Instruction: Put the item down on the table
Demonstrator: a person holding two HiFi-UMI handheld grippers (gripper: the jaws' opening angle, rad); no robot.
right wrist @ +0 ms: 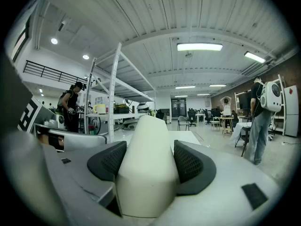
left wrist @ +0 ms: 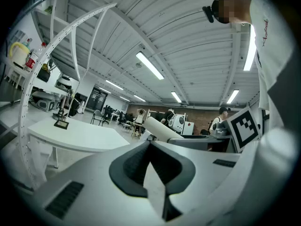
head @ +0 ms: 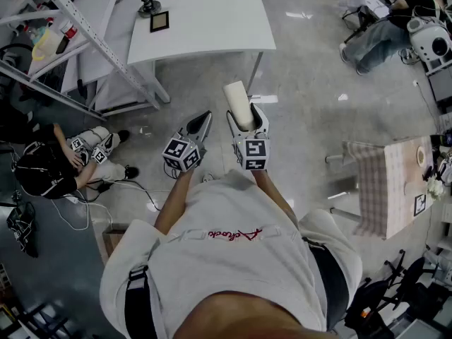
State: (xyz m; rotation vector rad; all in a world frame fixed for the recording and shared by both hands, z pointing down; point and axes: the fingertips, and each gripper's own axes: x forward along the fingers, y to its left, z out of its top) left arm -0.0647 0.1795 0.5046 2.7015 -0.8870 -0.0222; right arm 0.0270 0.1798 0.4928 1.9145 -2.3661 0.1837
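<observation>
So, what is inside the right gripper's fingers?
A cream-white rounded cylinder, pressed between the dark fingers of the right gripper; its front end sticks out. Its rear end is covered by the gripper's body.

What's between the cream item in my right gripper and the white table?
Only bare grey floor, in the head view; the cream item, clamped in the right gripper, is short of the white table.

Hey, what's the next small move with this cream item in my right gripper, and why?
Probably carry it forward over the white table before lowering. The right gripper is clamped on the cream item, which hangs above bare floor, short of the table's near edge.
</observation>
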